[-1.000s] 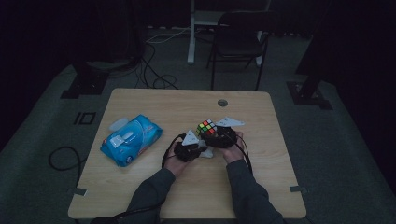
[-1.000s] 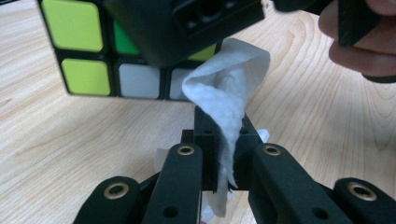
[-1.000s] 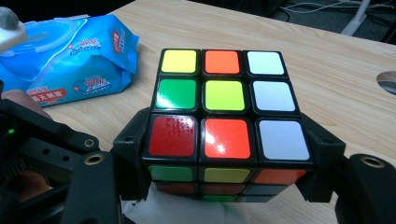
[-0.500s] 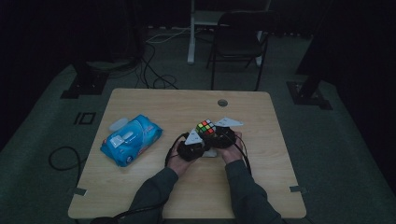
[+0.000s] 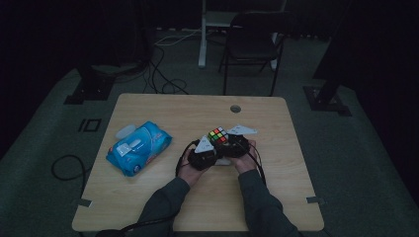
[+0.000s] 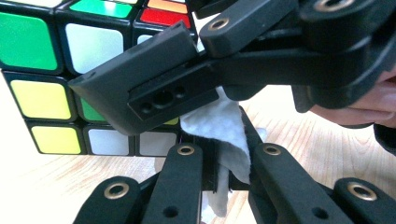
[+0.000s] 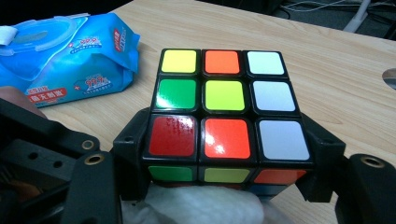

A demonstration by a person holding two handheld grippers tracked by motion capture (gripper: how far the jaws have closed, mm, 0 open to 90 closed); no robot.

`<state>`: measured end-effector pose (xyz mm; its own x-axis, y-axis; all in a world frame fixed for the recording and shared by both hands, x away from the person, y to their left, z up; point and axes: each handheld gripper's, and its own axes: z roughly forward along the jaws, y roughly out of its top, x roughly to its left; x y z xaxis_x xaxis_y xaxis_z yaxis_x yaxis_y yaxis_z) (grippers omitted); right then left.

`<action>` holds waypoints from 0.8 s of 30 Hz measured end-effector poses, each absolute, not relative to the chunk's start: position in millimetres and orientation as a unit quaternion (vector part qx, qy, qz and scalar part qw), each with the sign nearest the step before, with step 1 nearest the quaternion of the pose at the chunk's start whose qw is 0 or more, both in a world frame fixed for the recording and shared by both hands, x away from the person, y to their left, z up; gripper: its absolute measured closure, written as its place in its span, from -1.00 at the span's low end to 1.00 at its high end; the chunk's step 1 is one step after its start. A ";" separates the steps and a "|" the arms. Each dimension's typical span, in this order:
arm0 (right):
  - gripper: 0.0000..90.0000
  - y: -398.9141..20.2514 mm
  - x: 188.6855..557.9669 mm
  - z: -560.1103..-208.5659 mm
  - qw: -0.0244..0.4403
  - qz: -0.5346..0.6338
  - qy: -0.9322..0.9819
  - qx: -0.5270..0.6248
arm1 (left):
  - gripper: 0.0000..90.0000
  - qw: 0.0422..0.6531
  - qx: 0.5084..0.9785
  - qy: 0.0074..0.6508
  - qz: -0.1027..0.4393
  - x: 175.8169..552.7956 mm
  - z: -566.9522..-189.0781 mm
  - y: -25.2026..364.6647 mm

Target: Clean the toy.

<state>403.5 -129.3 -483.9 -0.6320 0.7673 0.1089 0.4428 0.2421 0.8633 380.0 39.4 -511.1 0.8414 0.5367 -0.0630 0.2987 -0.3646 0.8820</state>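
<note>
The right tool [image 5: 232, 143] clamped the puzzle cube [image 7: 224, 112] just above the tabletop [image 5: 163, 106]. The left tool [image 6: 219, 175] pinched a white wipe [image 6: 219, 130] against the cube's underside. Wiping seemed underway; next, the cube likely needed turning to present another face. The wipes pack [image 5: 138, 148] lay well apart.

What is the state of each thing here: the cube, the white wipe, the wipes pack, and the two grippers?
Cube: scrambled, clamped at its sides by the right gripper.
White wipe: crumpled, pinched in the left gripper, against the cube's side.
Wipes pack: lying on the table, white lid flap open, untouched.
Left gripper: shut on the wipe.
Right gripper: shut on the cube.
</note>
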 end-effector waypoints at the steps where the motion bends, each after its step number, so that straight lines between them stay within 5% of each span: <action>1: -0.24 -129.8 403.5 -483.9 0.171 0.474 0.769 0.394 | 0.92 0.503 0.817 0.255 0.118 379.7 -510.7 39.2; 24: -0.24 -137.2 404.3 -482.2 0.177 0.473 0.766 0.398 | 0.92 0.474 0.827 0.277 0.125 382.1 -522.6 64.7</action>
<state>404.3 -137.2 -482.2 -0.6215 0.7764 0.1049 0.4424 0.2374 0.8648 382.1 64.7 -522.6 0.8150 0.5767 -0.0557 0.3396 -0.3976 0.8524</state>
